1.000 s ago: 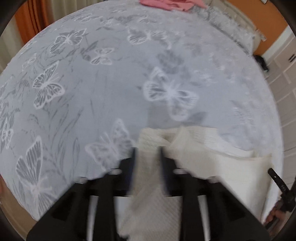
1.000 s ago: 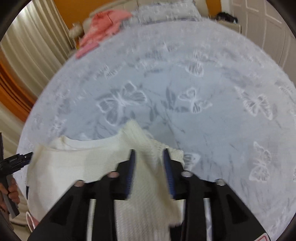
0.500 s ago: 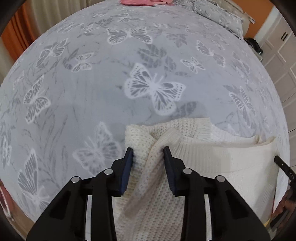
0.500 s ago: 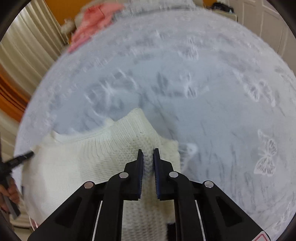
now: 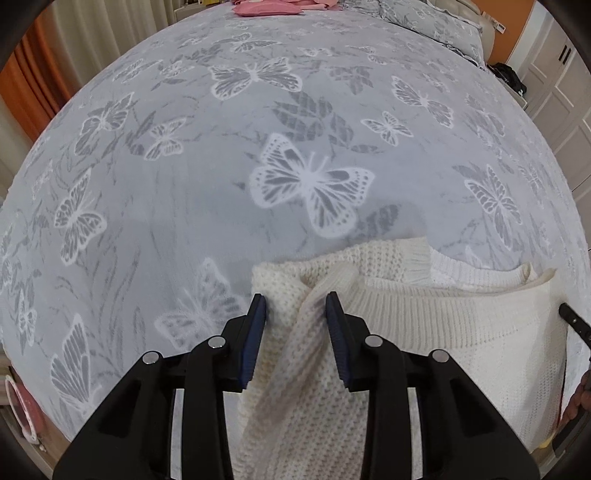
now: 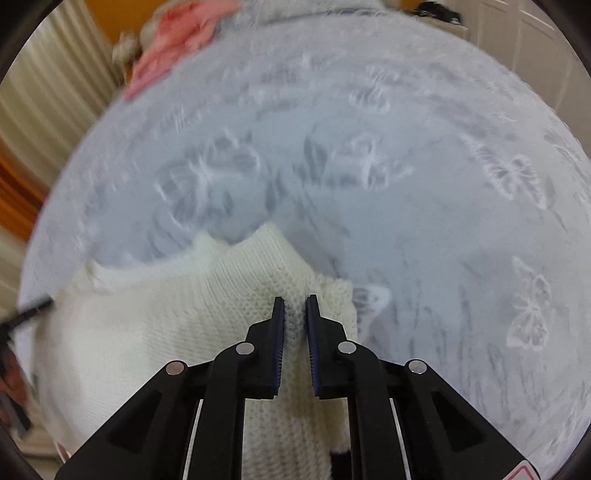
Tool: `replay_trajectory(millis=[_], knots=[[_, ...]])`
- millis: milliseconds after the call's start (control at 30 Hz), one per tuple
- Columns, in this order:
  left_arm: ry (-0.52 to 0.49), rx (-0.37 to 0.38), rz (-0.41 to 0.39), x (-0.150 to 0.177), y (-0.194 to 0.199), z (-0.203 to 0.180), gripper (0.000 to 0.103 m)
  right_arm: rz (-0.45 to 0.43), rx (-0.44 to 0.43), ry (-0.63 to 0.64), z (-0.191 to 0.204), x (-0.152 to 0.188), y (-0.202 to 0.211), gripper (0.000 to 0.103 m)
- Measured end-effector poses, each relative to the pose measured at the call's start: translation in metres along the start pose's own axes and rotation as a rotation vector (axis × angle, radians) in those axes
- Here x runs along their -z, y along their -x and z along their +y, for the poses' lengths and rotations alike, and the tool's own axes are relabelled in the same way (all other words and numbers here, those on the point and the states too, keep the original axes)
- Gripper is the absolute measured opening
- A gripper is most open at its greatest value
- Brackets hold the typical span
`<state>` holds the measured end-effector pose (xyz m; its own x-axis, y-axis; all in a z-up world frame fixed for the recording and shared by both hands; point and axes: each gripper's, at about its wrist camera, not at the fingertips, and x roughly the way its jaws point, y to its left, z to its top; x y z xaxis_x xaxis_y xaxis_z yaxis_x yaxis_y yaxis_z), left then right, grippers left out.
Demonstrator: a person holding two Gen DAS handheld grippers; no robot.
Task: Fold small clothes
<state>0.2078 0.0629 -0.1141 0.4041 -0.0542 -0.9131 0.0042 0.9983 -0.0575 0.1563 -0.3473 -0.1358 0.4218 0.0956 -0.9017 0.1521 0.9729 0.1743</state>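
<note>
Cream knit sweater, lying at the near edge of a butterfly-print bedspread. Left gripper: pads parted, straddling a raised ridge of knit without clamping it; held low, pointing forward across the bed. Right gripper: pads pinched on a thin fold at the opposite corner, likewise low and forward. For a clean fold, the left pads should probably bite fully before lifting, so both corners rise level and travel together. Pink garments lie well apart at the far end.

Butterfly-print bedspread; pink clothes at far edge; curtains.
</note>
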Motion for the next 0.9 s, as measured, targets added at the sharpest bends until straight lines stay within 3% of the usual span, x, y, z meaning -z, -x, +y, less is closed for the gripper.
replay_trajectory(millis=[67,100,167,233,300,333,500,600,733,833,867,900], knots=[[0.009,-0.014,0.001,-0.003,-0.003,0.002,0.033,-0.007,0.024,0.03,0.006,-0.001,0.005,0.012],[0.017,-0.016,0.006,-0.004,-0.004,0.004,0.034,-0.025,0.03,0.027,0.009,-0.001,0.015,0.019],[0.066,0.018,-0.003,-0.003,0.005,0.011,0.034,-0.072,0.027,0.022,0.011,0.004,0.038,0.025],[0.096,0.066,-0.031,0.002,0.022,0.016,0.037,-0.119,0.024,0.024,0.008,0.018,0.062,0.039],[0.088,0.094,-0.057,0.013,0.04,0.018,0.045,-0.138,0.0,0.007,0.0,0.039,0.08,0.041],[0.082,0.096,-0.057,0.019,0.045,0.017,0.055,-0.137,-0.003,-0.004,-0.004,0.049,0.086,0.041],[0.043,0.134,-0.032,0.063,0.06,0.015,0.062,-0.089,-0.056,-0.035,-0.019,0.09,0.094,0.049],[0.027,0.128,-0.019,0.07,0.054,0.01,0.065,-0.08,-0.048,0.001,-0.011,0.073,0.084,0.051],[0.063,0.136,-0.054,0.041,0.039,0.007,0.076,-0.098,-0.082,0.031,0.007,0.026,0.06,0.066],[0.08,0.122,-0.051,0.012,0.016,0.003,0.076,-0.046,-0.053,0.035,0.017,-0.009,0.024,0.068],[0.075,0.127,-0.038,0.006,0.009,0.002,0.072,-0.018,-0.042,0.034,0.019,-0.015,0.011,0.068],[0.072,0.133,-0.022,0.002,0.001,0.0,0.067,0.012,-0.031,0.034,0.02,-0.02,-0.002,0.061]])
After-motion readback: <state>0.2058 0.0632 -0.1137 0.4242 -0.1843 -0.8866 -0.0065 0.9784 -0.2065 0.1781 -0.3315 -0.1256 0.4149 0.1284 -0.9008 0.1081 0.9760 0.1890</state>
